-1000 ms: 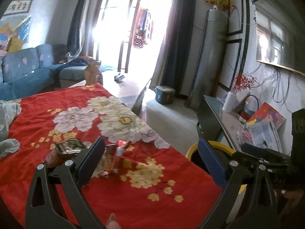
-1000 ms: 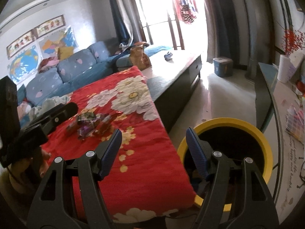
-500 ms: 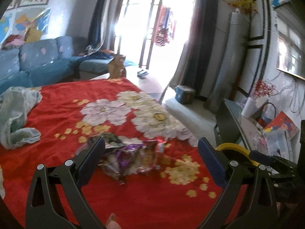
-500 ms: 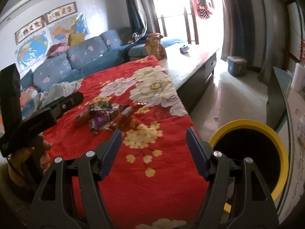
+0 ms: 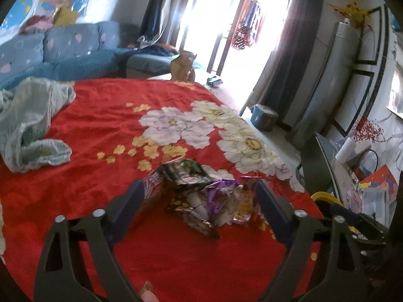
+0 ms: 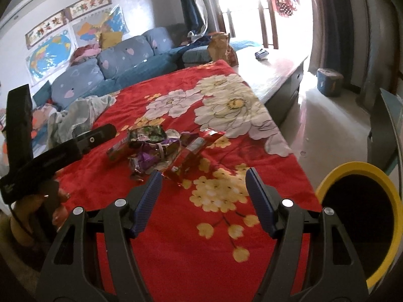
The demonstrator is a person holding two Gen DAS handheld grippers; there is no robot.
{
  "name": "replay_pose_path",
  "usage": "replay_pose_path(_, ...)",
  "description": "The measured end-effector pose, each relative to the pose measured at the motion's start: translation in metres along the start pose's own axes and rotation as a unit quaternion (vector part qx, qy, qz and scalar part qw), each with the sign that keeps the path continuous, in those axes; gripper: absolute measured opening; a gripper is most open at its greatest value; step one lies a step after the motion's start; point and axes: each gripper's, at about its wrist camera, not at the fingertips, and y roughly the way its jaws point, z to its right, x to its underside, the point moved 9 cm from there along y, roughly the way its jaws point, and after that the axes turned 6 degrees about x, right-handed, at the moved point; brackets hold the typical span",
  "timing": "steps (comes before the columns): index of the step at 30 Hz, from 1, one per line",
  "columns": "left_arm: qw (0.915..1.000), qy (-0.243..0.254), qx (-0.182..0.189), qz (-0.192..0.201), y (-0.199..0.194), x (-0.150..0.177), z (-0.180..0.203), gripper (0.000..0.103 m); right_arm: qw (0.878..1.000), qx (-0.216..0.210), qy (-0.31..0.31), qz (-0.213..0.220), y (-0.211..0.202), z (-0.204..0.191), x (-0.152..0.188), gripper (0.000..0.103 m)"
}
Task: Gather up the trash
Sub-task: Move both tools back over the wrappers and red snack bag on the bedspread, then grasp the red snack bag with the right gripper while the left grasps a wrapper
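Observation:
A heap of crumpled snack wrappers (image 5: 201, 196), purple, green and foil, lies on the red flowered blanket (image 5: 100, 115). My left gripper (image 5: 199, 191) hovers low over the heap; its jaws are closing, with the wrappers between the fingers and the pads clear of them. The right wrist view has the same wrappers (image 6: 156, 148) just beyond my right gripper (image 6: 204, 176), which is open and holds nothing. A red foil wrapper (image 6: 187, 163) sits nearest its fingertips. The yellow-rimmed black bin (image 6: 357, 173) stands off the blanket's right edge. The left gripper's body (image 6: 73, 148) shows at the left.
A pale green cloth (image 5: 32, 125) lies bunched on the blanket's left side. Behind it are a blue sofa (image 5: 75, 45) and a brown paper bag (image 5: 183, 65). A small blue tub (image 5: 264, 118) sits on the floor, and a cluttered glass desk (image 5: 327, 166) is at the right.
Both grippers have swung left, away from the bin and toward the wrappers, which now sit centred and closer. The left fingers have drawn somewhat nearer to each other.

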Motion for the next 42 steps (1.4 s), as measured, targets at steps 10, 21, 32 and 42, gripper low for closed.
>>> replay_pose_path(10, 0.9980, -0.046, 0.021, -0.038, 0.029, 0.002, -0.019, 0.045, 1.000, -0.014, 0.001, -0.025, 0.031, -0.017, 0.000, 0.055)
replay_pose_path(21, 0.9973, -0.037, -0.003, -0.064, 0.064, -0.011, -0.034, 0.043, 0.999, -0.022, 0.005, -0.046, 0.056, -0.031, 0.000, 0.051)
replay_pose_path(32, 0.9966, -0.033, -0.018, -0.073, 0.078, -0.009, -0.040, 0.018, 0.997, -0.030, 0.018, -0.068, 0.071, -0.030, 0.007, 0.038)
replay_pose_path(42, 0.9974, -0.015, 0.004, -0.070, 0.071, -0.006, -0.026, 0.002, 0.995, -0.044, 0.020, -0.084, 0.069, -0.027, 0.023, 0.014)
